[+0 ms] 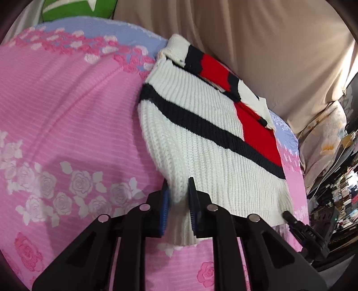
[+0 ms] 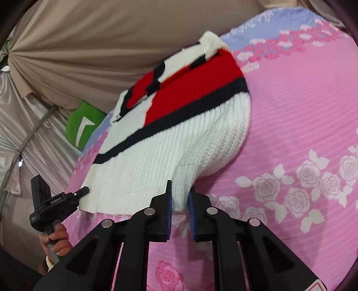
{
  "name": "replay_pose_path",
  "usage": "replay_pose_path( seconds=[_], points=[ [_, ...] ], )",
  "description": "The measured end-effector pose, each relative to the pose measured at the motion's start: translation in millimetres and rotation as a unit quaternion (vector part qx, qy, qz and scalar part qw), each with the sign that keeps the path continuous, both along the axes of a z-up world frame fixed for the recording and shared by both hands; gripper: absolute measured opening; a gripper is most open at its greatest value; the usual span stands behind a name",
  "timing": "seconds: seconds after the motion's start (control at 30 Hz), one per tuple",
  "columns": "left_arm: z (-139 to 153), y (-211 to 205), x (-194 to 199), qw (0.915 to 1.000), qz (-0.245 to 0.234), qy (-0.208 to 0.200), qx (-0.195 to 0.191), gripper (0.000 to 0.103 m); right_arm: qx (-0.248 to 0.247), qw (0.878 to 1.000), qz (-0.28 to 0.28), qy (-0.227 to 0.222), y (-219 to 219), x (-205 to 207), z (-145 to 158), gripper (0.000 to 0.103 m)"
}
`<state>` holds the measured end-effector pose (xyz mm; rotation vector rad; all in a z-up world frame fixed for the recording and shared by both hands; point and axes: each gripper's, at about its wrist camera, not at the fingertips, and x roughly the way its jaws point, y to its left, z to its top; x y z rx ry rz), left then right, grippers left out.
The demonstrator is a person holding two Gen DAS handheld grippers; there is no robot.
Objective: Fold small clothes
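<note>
Both grippers, left point(image 1: 179, 197) and right point(image 2: 180, 197), pinch the sweater point(image 1: 201, 138) hem corners, seemingly firmly; next: lift and fold toward collar.

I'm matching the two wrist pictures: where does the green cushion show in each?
Left wrist: green cushion at the top left edge, beyond the pink blanket.
Right wrist: green cushion at mid-left, beside the sweater's far end.
Shared landmark: the white sweater's navy stripe.
</note>
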<state>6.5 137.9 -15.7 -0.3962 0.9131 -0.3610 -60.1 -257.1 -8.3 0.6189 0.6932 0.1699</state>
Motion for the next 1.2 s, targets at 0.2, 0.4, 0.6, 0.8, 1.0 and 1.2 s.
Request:
replay_pose_path(
  seconds=[0.2,0.4,0.6,0.8,1.0,1.2],
  points=[
    [32,6,-34,0.9986,-0.007,-0.051,0.011,0.008,-0.039,0.998,-0.013,-0.055,0,-40,28,0.009],
    [56,16,-86,0.9951,-0.037,-0.092,0.002,0.007,-0.073,0.992,-0.005,-0.104,-4,-96,47,0.008],
    [101,38,-173,0.9809,-0.061,-0.182,-0.034,0.004,-0.091,0.975,-0.002,-0.202,1,-174,93,0.008],
    [163,41,-208,0.9574,-0.059,-0.282,-0.019,0.004,-0.1,0.945,0.002,-0.312,7,-210,160,0.008],
    [186,29,-145,0.9528,-0.027,-0.302,0.003,0.004,-0.107,0.94,0.0,-0.325,-4,-153,185,0.007],
    [154,-28,-3,0.9769,-0.013,-0.202,0.069,0.004,-0.07,0.976,-0.007,-0.207,-40,-7,148,0.007]
  ],
)
